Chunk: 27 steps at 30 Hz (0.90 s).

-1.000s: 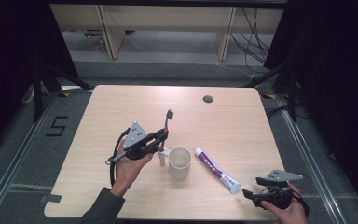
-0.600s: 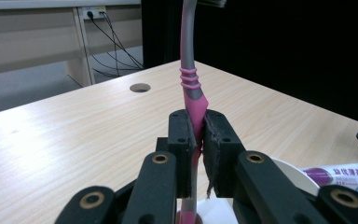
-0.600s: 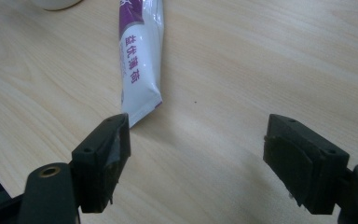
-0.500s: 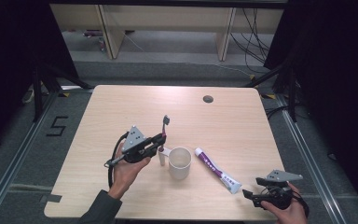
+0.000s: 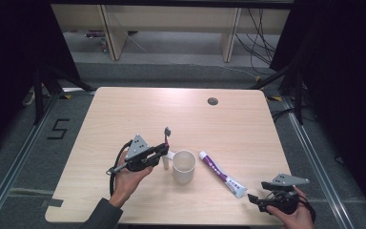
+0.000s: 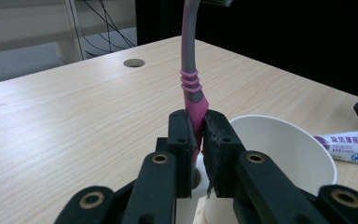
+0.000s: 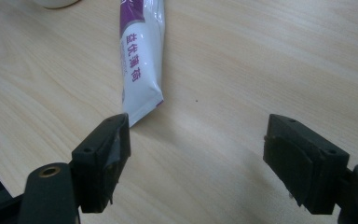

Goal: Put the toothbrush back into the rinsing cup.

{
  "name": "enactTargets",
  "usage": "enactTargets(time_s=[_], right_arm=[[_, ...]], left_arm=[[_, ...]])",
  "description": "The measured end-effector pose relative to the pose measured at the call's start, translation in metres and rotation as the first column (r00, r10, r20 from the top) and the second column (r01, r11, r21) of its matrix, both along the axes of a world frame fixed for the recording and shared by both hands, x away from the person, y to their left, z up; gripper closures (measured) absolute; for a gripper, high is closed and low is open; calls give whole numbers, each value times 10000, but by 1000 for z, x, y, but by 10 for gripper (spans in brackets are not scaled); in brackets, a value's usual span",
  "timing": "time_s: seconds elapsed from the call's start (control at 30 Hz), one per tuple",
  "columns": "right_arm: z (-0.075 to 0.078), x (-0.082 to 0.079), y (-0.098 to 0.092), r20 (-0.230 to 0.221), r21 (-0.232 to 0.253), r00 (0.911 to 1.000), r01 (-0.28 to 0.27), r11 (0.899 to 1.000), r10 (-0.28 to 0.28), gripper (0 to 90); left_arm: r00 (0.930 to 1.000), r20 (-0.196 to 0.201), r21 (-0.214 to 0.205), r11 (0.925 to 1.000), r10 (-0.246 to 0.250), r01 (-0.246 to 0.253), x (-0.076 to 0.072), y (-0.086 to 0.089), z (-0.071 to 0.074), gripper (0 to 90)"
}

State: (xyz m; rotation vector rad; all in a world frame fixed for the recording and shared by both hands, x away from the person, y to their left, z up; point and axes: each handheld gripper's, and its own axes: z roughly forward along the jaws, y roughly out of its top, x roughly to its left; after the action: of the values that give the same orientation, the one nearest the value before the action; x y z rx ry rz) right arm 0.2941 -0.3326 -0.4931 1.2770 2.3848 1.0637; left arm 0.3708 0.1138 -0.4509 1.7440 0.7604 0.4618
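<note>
Light wooden table (image 5: 124,119) carries a white paper cup (image 5: 183,166), taken as landmark. Left gripper (image 5: 163,150) pinches a pink-and-grey toothbrush (image 6: 189,84) by its lower handle, upright, brush head up, just left of the cup. A toothpaste tube (image 5: 221,173) lies flat to the cup's right. Right gripper (image 7: 198,144), jaws spread, hovers at the tube's crimped end, near the table's front edge. Step in hand, by judgement: standing the toothbrush in the cup. Next move calls for shifting it over the rim and lowering. Compared with a second ago, the toothbrush sits lower; the right gripper is unchanged.
</note>
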Motion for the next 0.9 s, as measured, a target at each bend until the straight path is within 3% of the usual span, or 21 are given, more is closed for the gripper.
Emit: enactTargets(time_s=[0.5,0.63,0.7,0.73,0.9], right_arm=[[1,0,0,-83,-17,10000,-21,10000,21,236],[1,0,0,-75,-17,10000,0,10000,0,236],[1,0,0,-83,-36,10000,9,10000,-10,236],[1,-2,2,-314,85,9993,213,9997,-210,236],[1,-1,2,-236,40,9997,105,9999,-104,236]], left_arm=[[9996,-277,120,9999,-67,70,-1,2,-7,797],[9995,-314,90,10000,2,1,-2,2,-5,688],[9996,-271,38,10000,1,0,-3,2,-3,577],[9997,-242,46,10000,84,-83,-3,2,-2,525],[9990,-370,-138,9996,238,-244,-3,6,1,417]])
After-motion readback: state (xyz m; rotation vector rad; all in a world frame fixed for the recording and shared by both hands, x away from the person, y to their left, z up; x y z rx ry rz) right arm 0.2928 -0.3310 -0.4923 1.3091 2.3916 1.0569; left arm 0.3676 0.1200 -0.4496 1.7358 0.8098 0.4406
